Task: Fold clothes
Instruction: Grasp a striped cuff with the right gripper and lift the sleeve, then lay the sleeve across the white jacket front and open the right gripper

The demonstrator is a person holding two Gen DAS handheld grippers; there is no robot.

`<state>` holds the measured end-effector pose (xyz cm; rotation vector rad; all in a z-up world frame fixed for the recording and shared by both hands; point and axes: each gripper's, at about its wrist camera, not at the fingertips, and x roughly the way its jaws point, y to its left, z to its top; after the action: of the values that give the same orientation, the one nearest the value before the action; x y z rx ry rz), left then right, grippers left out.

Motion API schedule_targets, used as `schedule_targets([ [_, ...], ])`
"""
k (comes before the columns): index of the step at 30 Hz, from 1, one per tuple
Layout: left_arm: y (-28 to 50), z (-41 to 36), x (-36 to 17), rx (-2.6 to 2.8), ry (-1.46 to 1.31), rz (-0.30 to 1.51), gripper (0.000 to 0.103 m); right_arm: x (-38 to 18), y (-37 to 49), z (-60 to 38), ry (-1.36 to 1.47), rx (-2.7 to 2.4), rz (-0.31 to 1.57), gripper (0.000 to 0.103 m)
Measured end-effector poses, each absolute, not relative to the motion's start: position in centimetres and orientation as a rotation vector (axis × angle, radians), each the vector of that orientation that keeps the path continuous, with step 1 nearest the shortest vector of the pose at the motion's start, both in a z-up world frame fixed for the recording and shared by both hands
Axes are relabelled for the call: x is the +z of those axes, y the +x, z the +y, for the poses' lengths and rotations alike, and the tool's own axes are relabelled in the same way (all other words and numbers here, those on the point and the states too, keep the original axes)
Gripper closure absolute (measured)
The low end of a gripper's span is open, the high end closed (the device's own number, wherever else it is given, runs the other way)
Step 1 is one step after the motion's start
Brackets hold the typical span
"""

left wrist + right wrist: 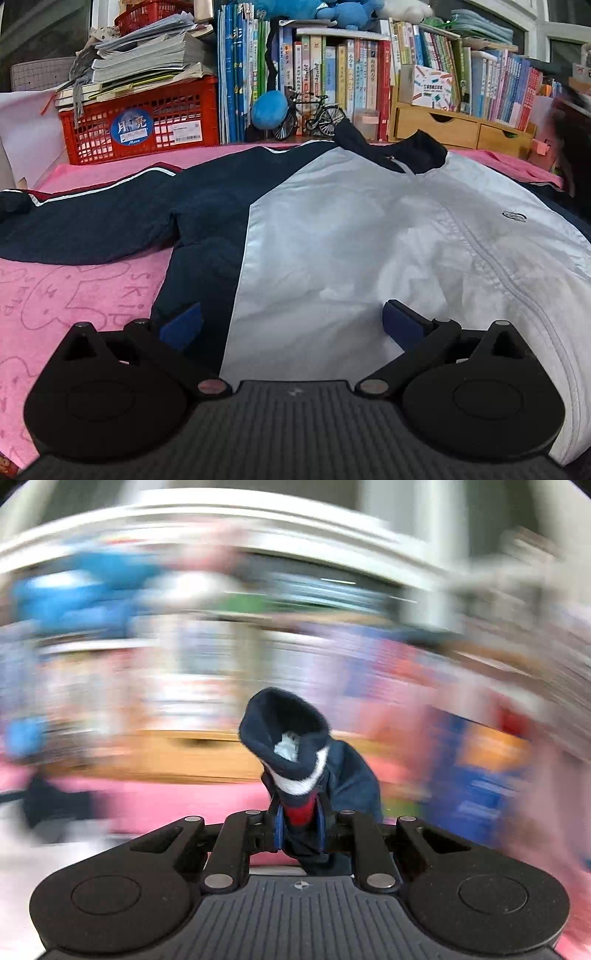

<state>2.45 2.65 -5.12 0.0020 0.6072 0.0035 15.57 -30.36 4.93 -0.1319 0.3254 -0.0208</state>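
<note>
Jacket (369, 240) cuff (291, 746) sits pinched between the right gripper (300, 829) jaws.

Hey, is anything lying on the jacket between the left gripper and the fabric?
Nothing visible. The left gripper hangs open right over the jacket, whose front lies bare. The right gripper is shut on the cuff.
</note>
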Motion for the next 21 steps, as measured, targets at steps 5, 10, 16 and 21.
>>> schedule_targets([
  [5,2.1,2.9,-5.1,-0.019,-0.007,0.591,0.0,1.7,15.0,-14.7,-0.295,0.389,0.421,0.079],
  [10,1.8,3.3,-5.1,-0.046,-0.027,0.574,0.0,-1.9,13.0,-8.2,-0.474,0.522,0.468,0.029],
  [16,1.6,3.5,-5.1,-0.077,-0.047,0.556,0.0,-1.5,11.3,-9.6,-0.526,0.504,0.434,0.022],
  [21,1.2,3.8,-5.2,-0.1,-0.063,0.537,0.0,-2.3,13.2,-8.1,-0.507,0.508,0.518,0.063],
])
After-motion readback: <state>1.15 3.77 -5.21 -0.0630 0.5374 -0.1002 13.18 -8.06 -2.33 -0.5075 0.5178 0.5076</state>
